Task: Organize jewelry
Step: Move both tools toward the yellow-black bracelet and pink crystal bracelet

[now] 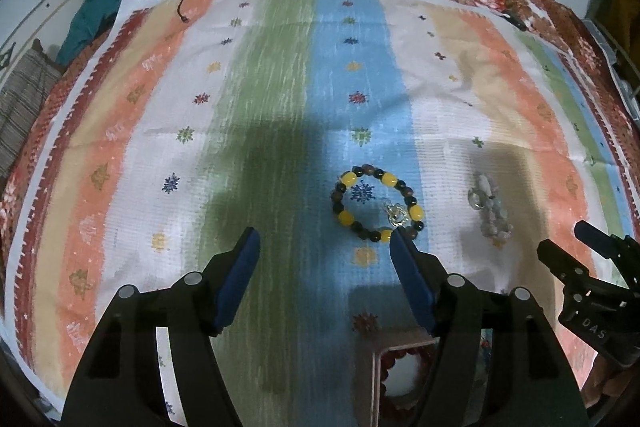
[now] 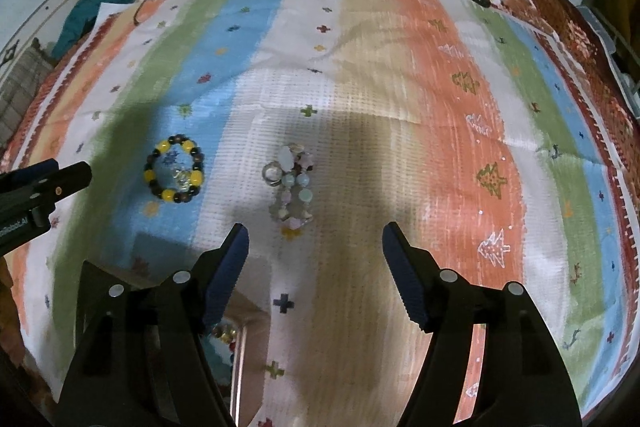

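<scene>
Left wrist view: the left gripper (image 1: 322,241) stands open and empty above the striped cloth (image 1: 280,75), its right pad just beside the yellow-and-dark beaded bracelet (image 1: 376,203), apparently lined up for pickup. Right wrist view: the right gripper (image 2: 312,237) is likewise open and empty, the pale beaded bracelet (image 2: 290,189) lying just ahead of its left finger, while a box (image 2: 236,343) holding beads sits below, presumably the destination.

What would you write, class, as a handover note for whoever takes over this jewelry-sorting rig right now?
Left gripper: open, empty, over the striped cloth.
Right gripper: open, empty.
Yellow-and-dark beaded bracelet lies loose on the blue stripe, just beyond the left gripper's right finger.
Pale pastel bead bracelet lies bunched on the white stripe, ahead of the right gripper.
Small open box at the near edge already holds a reddish bead bracelet.
Left: pick up both loose bracelets and put them away.
</scene>
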Action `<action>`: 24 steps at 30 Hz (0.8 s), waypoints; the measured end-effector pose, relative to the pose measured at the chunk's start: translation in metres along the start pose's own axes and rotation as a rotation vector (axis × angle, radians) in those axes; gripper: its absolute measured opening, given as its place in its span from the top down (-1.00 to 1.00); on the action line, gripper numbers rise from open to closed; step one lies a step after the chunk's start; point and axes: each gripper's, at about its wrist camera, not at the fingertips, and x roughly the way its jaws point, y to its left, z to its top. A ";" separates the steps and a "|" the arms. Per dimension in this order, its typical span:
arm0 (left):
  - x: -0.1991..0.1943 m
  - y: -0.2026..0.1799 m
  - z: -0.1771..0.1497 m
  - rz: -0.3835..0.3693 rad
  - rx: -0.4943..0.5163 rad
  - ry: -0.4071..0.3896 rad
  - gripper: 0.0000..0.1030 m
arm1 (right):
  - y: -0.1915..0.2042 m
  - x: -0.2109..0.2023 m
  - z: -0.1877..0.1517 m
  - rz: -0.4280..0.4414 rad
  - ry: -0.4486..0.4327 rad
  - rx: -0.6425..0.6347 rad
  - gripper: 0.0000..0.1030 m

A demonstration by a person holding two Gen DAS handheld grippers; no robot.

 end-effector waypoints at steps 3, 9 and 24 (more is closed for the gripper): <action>0.009 0.000 0.003 -0.012 -0.003 0.014 -0.31 | -0.001 0.009 0.002 -0.014 0.011 -0.007 -0.34; 0.023 -0.003 0.007 -0.021 0.014 0.038 -0.31 | -0.003 0.024 0.006 -0.032 0.026 -0.017 -0.34; 0.058 0.005 0.016 -0.024 -0.002 0.095 -0.26 | -0.004 0.052 0.018 -0.042 0.062 -0.021 -0.34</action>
